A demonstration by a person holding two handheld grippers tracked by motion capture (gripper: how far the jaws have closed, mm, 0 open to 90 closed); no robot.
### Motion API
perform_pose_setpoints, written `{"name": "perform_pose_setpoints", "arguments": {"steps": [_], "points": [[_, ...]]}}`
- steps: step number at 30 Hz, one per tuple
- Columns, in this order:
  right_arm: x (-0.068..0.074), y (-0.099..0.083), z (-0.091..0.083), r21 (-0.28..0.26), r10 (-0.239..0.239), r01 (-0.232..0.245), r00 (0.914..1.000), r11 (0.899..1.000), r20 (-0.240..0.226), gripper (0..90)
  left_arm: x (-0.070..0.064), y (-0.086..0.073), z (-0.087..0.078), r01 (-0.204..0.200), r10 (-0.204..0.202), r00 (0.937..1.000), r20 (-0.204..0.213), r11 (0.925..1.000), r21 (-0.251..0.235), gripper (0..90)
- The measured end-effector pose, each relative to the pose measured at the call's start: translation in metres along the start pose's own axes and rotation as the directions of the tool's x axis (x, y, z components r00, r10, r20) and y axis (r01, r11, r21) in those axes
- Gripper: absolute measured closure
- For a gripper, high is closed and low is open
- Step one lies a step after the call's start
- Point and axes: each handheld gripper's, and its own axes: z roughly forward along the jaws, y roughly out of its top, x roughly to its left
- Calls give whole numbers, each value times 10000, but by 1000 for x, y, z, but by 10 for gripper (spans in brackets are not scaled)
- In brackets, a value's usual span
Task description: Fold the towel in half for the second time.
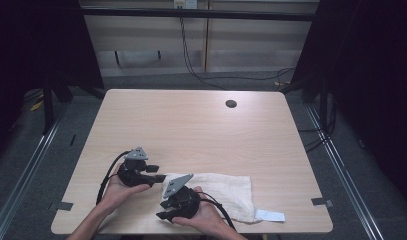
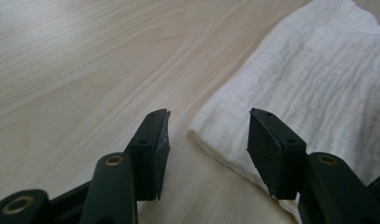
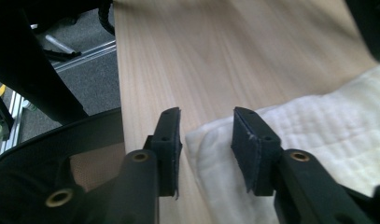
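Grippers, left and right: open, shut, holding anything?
Left gripper: open, holding nothing, jaws at a corner of the white towel.
Right gripper: open, holding nothing, jaws astride another towel corner.

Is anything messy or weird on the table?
Not much. The white towel lies folded and slightly crooked near the table's front edge, with its white label sticking out at one corner. Both grippers, left gripper and right gripper, are open at its corners. Nothing looks spilled or broken.

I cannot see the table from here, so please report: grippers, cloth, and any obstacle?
Left gripper open, at the white cloth corner. Right gripper open, at its near corner. Cloth flat on table, not gripped. Nothing in the way.
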Motion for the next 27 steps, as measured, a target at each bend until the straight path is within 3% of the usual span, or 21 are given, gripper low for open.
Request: {"name": "perform_pose_setpoints", "arguments": {"steps": [2, 4, 8, 12, 14, 16, 19, 24, 27], "points": [[4, -4, 4, 158, -43, 44, 10000, 9999, -47, 589, 1, 0, 1, -28, 28, 10000, -60, 10000, 66, 481], [7, -7, 5, -53, -321, 322, 9993, 9995, 211, 593, 2, -1, 2, 31, -30, 9999, -123, 9999, 115, 470], [13, -12, 6, -366, -657, 692, 9937, 9969, 910, 680, 4, -1, 5, 145, -145, 9999, -87, 9999, 69, 424], [14, -13, 6, -350, -742, 784, 9913, 9963, 1091, 727, 3, 3, 10, 140, -140, 9999, 28, 9999, -30, 414], [9, -13, 6, -458, -560, 611, 9929, 9971, 1046, 808, 1, 3, 14, -42, 39, 9999, 163, 9998, 207, 481], [6, -15, 5, -621, -289, 348, 9952, 9975, 937, 826, -2, 2, 17, -181, 176, 9997, 156, 9993, 331, 488], [7, -14, 5, -577, -270, 326, 9951, 9978, 951, 834, -3, 3, 21, -366, 360, 9993, 96, 9971, 672, 508], [3, -15, 5, -637, 179, -139, 9978, 9979, 638, 839, 0, 1, 25, -352, 348, 9994, 69, 9974, 628, 545], [3, -14, 5, -609, 184, -143, 9976, 9980, 665, 844, -5, 1, 28, -758, 754, 9971, 85, 9957, 538, 603]]}}
